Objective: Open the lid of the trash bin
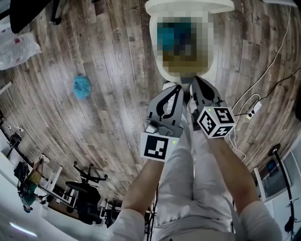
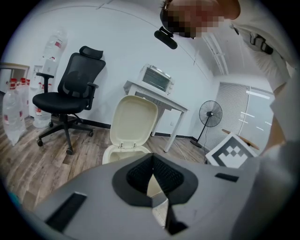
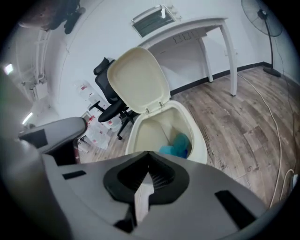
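My left tongs [image 1: 178, 90] and right tongs [image 1: 194, 81] are each pressed together with nothing between them. They sit side by side at the middle of the head view. Just above them, at top centre, the trash bin [image 1: 156, 61] stands on the wood floor [image 1: 117, 56], its lid [image 1: 188, 5] upright and open. Blue rubbish [image 3: 178, 145] lies inside the bin. A blue scrap [image 1: 82, 87] lies on the floor at upper left.

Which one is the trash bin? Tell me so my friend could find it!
Look at the wooden floor in front of the white table. The cream trash bin stands there. Only it has a lid tipped up, with something blue inside.
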{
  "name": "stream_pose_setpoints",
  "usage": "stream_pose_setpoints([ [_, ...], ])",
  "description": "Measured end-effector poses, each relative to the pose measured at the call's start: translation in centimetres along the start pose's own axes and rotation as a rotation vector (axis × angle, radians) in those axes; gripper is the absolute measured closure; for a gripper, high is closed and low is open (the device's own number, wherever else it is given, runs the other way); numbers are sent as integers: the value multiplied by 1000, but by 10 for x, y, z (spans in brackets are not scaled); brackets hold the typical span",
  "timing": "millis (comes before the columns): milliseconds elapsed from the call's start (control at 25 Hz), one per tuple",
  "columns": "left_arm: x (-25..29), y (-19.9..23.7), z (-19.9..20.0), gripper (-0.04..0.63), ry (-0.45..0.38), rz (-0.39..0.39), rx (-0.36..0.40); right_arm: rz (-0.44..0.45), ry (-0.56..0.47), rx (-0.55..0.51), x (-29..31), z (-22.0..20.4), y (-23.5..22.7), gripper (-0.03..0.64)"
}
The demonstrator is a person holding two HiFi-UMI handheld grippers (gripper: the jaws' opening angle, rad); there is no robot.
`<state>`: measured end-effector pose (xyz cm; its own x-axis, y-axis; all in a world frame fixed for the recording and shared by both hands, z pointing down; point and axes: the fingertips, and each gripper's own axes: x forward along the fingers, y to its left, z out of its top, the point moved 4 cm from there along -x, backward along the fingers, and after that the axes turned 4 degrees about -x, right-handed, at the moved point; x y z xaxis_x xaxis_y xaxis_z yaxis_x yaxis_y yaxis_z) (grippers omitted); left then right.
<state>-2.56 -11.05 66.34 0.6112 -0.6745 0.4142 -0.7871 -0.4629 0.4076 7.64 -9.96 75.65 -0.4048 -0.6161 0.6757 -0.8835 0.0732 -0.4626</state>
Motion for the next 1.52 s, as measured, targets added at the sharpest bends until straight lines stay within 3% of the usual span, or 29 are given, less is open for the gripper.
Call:
stream_pose_setpoints([
  [240,-35,-24,76,597,-76,19,37,7,-130,-15,-89,62,32,600],
  [600,-117,-66,234,597,-232,33,146,-36,-440,-132,-244,232,76,601],
  [800,-176,-94,305,597,-314,46,217,-61,-549,-183,-338,284,101,600],
  [920,-203,-110,344,597,-405,54,265,-59,-612,-212,-386,308,119,601],
  [1240,-254,-162,393,597,-506,64,352,6,-740,-276,-463,337,158,600],
  [1520,-286,-234,401,597,-565,98,389,85,-790,-296,-527,337,154,600],
])
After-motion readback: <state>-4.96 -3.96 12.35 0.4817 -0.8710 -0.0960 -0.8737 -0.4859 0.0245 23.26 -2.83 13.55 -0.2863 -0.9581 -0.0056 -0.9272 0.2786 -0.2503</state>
